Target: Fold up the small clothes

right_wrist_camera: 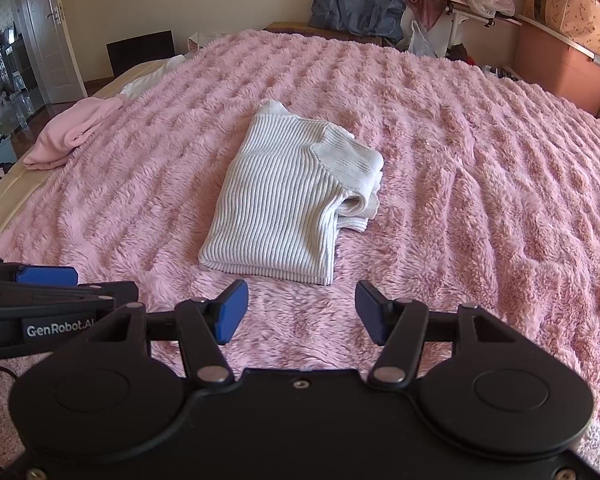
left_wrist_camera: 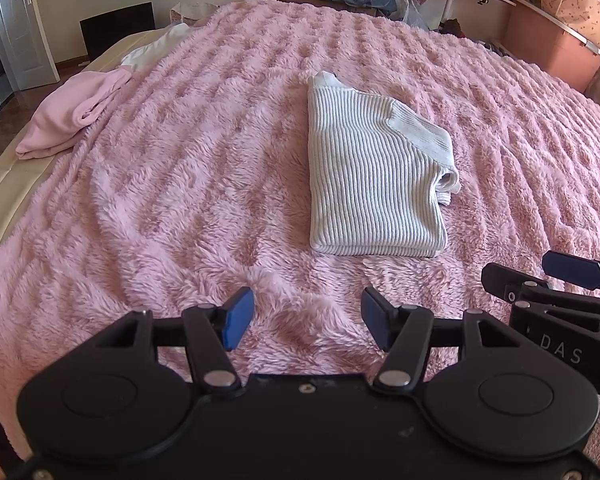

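Note:
A small pale ribbed knit sweater (left_wrist_camera: 372,168) lies folded into a compact rectangle on the fluffy pink blanket (left_wrist_camera: 180,184), a sleeve tucked over its right side. It also shows in the right wrist view (right_wrist_camera: 284,200). My left gripper (left_wrist_camera: 307,320) is open and empty, held just short of the sweater's near edge. My right gripper (right_wrist_camera: 302,312) is open and empty too, close to the sweater's near edge. The right gripper shows at the right edge of the left wrist view (left_wrist_camera: 556,280), and the left gripper at the left edge of the right wrist view (right_wrist_camera: 56,284).
A crumpled pink garment (left_wrist_camera: 76,116) and a white garment (left_wrist_camera: 156,48) lie at the blanket's far left edge. A blue bag (right_wrist_camera: 356,4), a rack of clutter and a pink storage box (right_wrist_camera: 560,64) stand beyond the bed. A door (right_wrist_camera: 48,28) is far left.

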{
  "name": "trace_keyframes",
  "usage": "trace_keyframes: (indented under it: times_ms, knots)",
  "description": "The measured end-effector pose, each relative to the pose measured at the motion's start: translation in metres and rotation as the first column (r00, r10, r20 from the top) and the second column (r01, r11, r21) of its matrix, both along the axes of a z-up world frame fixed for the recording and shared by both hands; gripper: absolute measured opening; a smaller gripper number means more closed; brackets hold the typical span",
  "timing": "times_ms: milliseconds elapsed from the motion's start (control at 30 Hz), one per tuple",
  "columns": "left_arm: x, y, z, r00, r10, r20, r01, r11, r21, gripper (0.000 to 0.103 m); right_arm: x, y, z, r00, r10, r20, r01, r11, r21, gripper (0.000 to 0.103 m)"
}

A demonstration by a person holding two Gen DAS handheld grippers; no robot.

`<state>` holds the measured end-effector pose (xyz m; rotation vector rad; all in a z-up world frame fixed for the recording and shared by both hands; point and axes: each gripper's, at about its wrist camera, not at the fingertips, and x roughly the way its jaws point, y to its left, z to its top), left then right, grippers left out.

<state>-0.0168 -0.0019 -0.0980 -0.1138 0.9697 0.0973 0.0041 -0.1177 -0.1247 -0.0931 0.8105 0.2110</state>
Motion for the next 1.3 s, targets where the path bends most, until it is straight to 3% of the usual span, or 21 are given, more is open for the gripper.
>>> trace_keyframes:
  times_ms: [933,1300]
  knots:
    - [0.0003,-0.0049,0.0030,1.000,-0.002,0.004,0.002,1.000,0.023,0.063,0.0025,-0.0013,-0.0017,1.000,-0.006,-0.003,0.006,1.000,-0.005,0.060]
    - [0.0002,-0.0019,0.0003,1.000,-0.004,0.006,0.004,1.000,-0.011,0.063,0.0050,-0.0011,-0.0015,1.000,-0.005,-0.003,0.005,1.000,-0.009,0.060]
